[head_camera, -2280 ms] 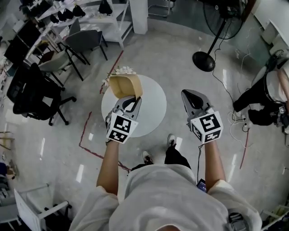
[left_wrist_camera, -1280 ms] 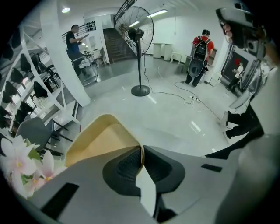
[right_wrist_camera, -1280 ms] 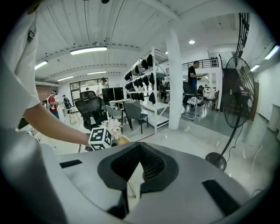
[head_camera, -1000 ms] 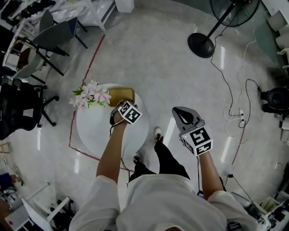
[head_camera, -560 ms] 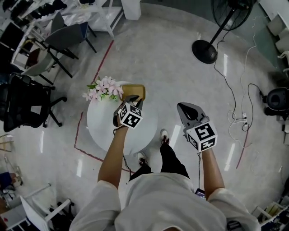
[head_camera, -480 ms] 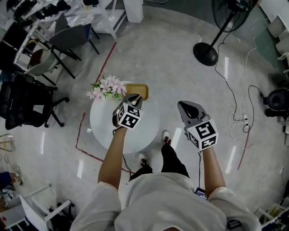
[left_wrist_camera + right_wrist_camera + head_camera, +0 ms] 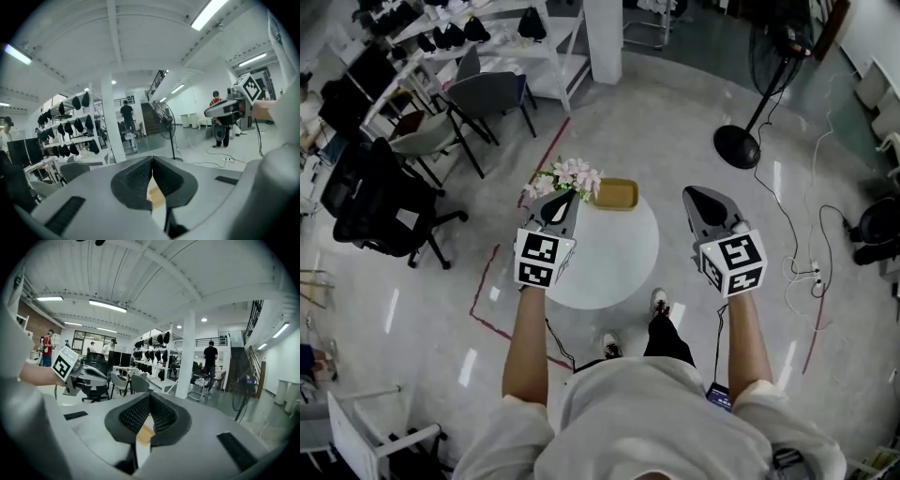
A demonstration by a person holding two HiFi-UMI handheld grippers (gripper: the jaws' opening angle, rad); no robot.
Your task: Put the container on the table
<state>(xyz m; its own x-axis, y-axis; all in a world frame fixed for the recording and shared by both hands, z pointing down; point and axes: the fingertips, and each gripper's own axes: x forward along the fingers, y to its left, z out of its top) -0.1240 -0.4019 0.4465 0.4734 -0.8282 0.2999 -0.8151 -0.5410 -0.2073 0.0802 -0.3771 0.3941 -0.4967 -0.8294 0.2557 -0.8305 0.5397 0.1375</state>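
Container (image 7: 615,194), tan and shallow, sits at the far edge of the round white table (image 7: 609,272). It is just beside a bunch of pink and white flowers (image 7: 567,176) on its left, and nothing grips it.

Over to the left stand a black office chair (image 7: 380,202) and grey chairs (image 7: 487,94). Behind them is white shelving (image 7: 534,47) hung with dark items, perhaps caps, though they are too small to be sure. A red tape line (image 7: 483,281) crosses the glossy grey floor (image 7: 656,122) beside the table.

The left gripper (image 7: 563,195) is held up over the table's left edge, its jaws pressed together with nothing between them. The right gripper (image 7: 694,195) is raised past the table's right edge, its jaws likewise closed and empty. Further right a black pedestal fan (image 7: 738,147) stands on the floor, with cables (image 7: 811,281) trailing nearby.
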